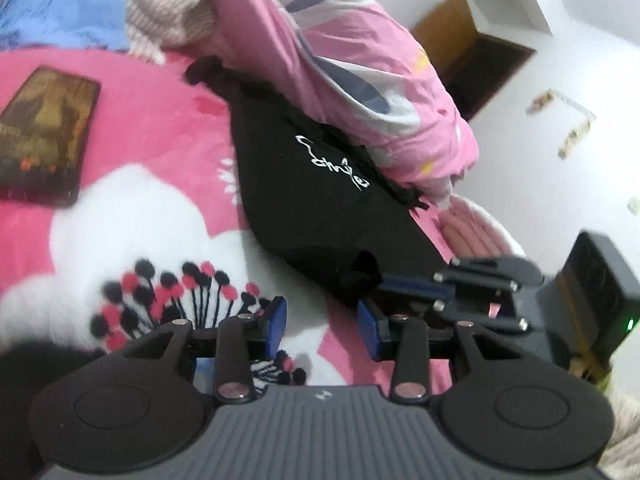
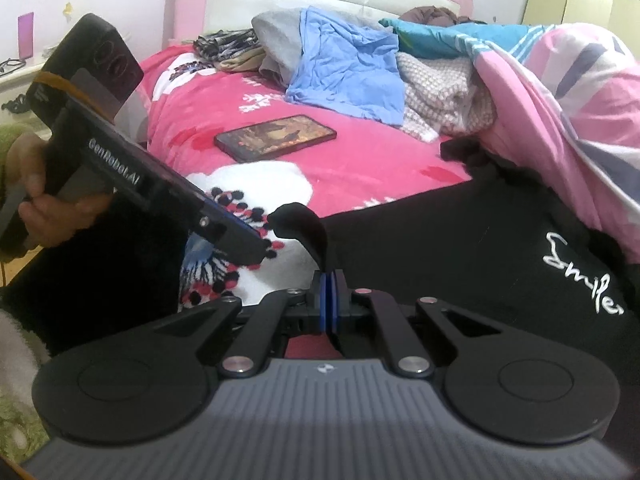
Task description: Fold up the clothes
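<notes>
The left gripper (image 1: 322,326) hung with its blue pads spread wide over the pink bedspread (image 1: 160,128), empty. To its right the right gripper (image 2: 329,296) pinched a corner of the black garment (image 2: 460,248), which lay near the bed's edge, partly under the pink quilt (image 2: 560,112).

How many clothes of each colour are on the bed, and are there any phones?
Black garment with white writing: 1
Blue garment: 1
Grey garment: 1
Knitted pinkish-white garment: 1
Black-and-white patterned garment: 1
Phone: 1
Total: 6. More may hide under the pink quilt.
</notes>
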The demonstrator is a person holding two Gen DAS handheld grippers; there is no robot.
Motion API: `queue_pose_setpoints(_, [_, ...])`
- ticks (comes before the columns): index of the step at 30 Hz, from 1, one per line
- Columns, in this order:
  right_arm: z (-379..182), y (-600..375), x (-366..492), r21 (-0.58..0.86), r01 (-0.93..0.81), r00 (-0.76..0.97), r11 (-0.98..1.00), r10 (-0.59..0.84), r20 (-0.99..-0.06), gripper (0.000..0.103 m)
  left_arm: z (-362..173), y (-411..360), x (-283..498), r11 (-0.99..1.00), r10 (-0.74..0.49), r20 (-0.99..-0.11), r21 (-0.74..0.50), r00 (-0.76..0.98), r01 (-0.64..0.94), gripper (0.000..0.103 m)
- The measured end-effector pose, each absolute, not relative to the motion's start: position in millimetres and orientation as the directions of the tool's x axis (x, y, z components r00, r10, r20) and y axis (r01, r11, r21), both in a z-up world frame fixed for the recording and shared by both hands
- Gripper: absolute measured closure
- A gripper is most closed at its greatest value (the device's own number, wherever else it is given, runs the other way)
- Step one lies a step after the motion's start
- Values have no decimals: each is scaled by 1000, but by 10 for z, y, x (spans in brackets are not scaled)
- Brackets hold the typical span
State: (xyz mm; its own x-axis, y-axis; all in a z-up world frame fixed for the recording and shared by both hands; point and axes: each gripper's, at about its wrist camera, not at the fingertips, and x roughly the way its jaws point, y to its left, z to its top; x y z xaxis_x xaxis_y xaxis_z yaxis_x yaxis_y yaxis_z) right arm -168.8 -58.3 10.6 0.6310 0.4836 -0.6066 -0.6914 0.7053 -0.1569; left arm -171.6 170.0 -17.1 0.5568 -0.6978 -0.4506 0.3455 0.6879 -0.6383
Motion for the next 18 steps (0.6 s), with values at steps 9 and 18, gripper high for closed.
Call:
queue_pose_setpoints(9, [-60,-488,-1793,-181,-698,622,693,461,-634,98,-315,1665,-1711,686,-689,-459,-661,561,303,73])
queue_pose_setpoints(18, [-24,-468,-1806,-194,-699,640,688,481,-599,90,-294,1653,-1780,730,-649,-467,-605,601,319,85])
